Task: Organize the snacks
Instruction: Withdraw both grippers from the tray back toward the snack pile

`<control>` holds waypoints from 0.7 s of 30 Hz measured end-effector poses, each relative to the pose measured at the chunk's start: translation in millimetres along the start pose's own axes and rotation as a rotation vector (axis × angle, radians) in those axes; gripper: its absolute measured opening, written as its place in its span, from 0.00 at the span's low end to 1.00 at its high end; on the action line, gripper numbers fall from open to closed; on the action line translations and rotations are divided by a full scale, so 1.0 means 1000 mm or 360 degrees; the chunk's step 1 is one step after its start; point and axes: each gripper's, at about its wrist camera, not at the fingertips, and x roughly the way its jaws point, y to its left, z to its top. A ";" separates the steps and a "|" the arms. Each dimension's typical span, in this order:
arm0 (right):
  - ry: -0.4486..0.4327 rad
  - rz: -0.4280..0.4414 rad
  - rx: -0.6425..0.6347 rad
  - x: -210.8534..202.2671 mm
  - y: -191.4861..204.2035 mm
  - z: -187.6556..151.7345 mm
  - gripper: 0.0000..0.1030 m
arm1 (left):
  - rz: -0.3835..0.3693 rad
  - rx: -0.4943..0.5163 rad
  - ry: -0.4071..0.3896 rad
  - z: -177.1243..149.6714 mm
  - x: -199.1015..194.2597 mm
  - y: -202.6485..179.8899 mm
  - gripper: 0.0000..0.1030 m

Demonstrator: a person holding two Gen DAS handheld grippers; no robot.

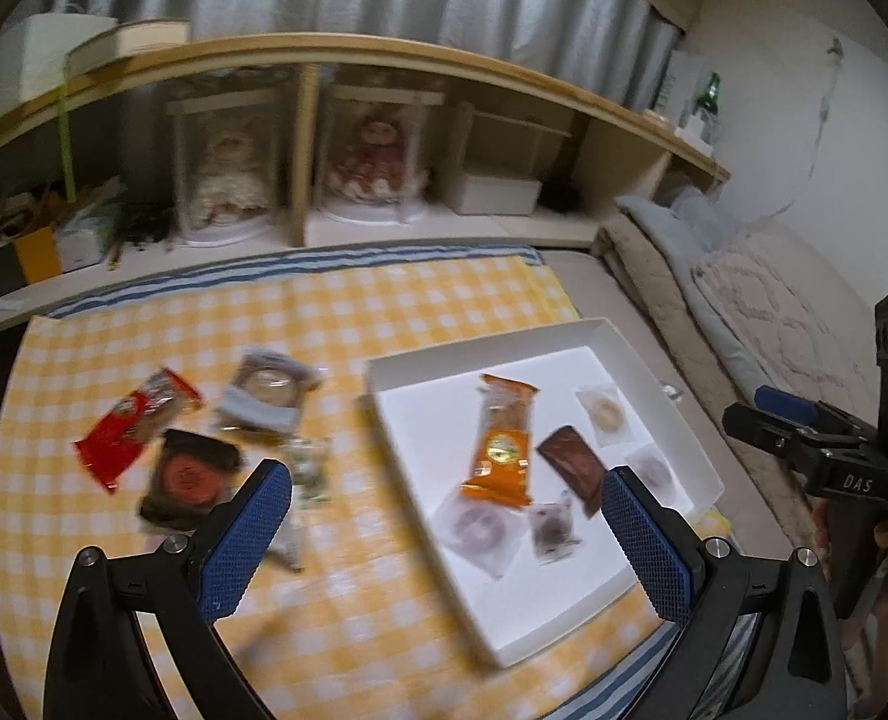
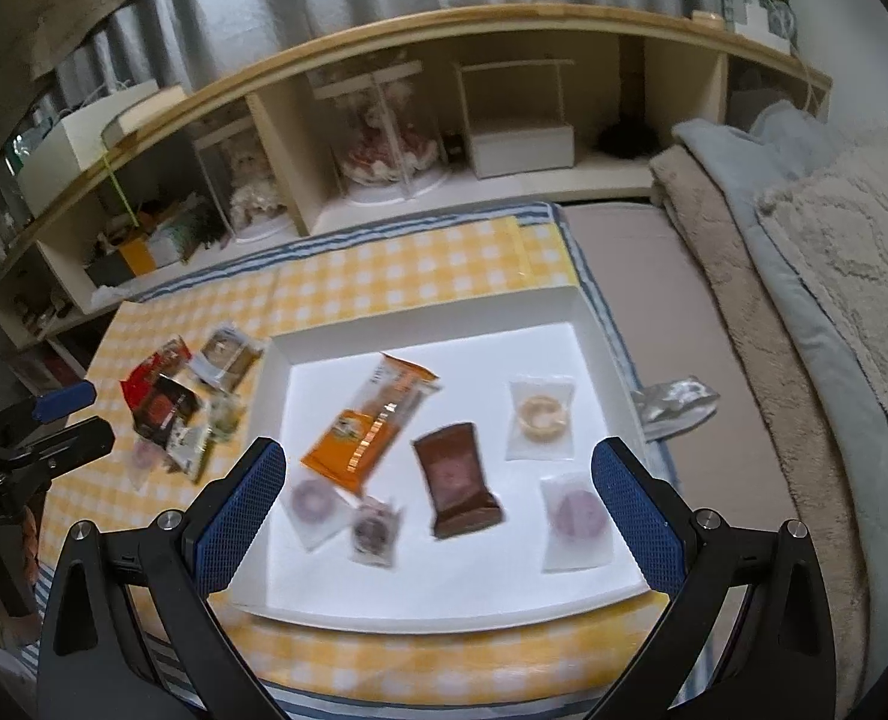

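Tray [image 2: 600, 348] holds orange packet [image 2: 369, 420] and brown packet [image 2: 459, 489]; both grippers' fingers spread, empty.

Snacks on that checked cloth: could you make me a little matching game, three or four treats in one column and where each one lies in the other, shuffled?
Things:
1. orange packet
2. red packet
3. brown packet
4. silver wrapper

Places:
A. outside the white tray, on the mattress to its right
B. inside the tray, near its middle
C. inside the tray, left part
D. on the yellow checked cloth, left of the tray

Pairs: 1-C, 2-D, 3-B, 4-A
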 end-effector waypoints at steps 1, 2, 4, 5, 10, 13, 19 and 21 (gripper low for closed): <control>-0.0005 0.0012 -0.0005 0.001 0.007 0.001 1.00 | 0.0009 -0.0005 -0.0005 -0.002 -0.005 0.005 1.00; -0.0007 0.0024 -0.0010 0.002 0.014 0.001 1.00 | 0.0026 -0.0019 -0.0009 -0.005 -0.013 0.013 1.00; -0.0005 0.0044 -0.0018 0.005 0.026 0.002 1.00 | 0.0049 -0.0043 -0.0017 -0.010 -0.023 0.025 1.00; -0.0004 0.0057 -0.0023 0.007 0.032 0.002 1.00 | 0.0061 -0.0056 -0.0024 -0.013 -0.029 0.032 1.00; -0.0006 0.0140 -0.0052 0.017 0.065 0.001 1.00 | 0.0114 -0.0131 -0.0049 -0.026 -0.050 0.061 1.00; 0.0010 0.0197 -0.0081 0.025 0.087 -0.001 1.00 | 0.0161 -0.0154 -0.0060 -0.034 -0.058 0.077 1.00; 0.0032 0.0318 -0.0148 0.045 0.135 -0.006 1.00 | 0.0190 -0.0260 -0.0063 -0.046 -0.065 0.110 1.00; 0.0037 0.0343 -0.0164 0.054 0.149 -0.009 1.00 | 0.0203 -0.0306 -0.0061 -0.047 -0.066 0.125 1.00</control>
